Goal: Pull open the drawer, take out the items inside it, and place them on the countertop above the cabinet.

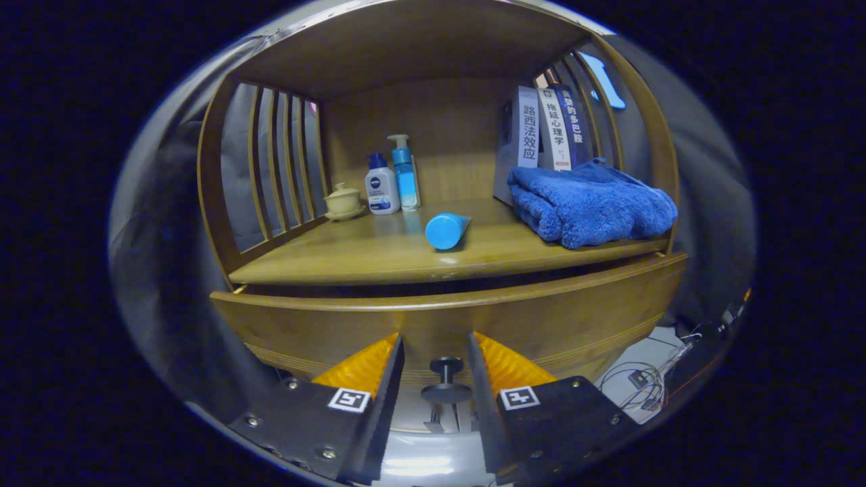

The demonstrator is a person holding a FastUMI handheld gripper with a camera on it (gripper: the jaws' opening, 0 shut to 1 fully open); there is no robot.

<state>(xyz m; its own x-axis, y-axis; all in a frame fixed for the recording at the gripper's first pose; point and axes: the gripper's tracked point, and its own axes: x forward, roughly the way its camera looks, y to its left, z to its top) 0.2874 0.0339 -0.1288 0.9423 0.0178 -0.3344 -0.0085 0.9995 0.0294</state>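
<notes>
A wooden cabinet has a curved drawer front [338, 325] under its countertop [365, 257]. A thin dark gap runs between the two, so the drawer stands slightly out. Its dark round knob [446, 380] sits between my fingers, with space on both sides. My gripper [435, 338] is open around the knob, fingertips close to the drawer front. The drawer's inside is hidden. On the countertop just beyond lies a blue tube [446, 230] on its side.
A folded blue towel [588, 206] lies on the countertop's right side, with upright books [548, 128] behind it. Two pump bottles [392, 179] and a lidded cup [344, 201] stand at the back left. Slatted wooden sides enclose the shelf. Cables [636, 379] lie on the floor to the right.
</notes>
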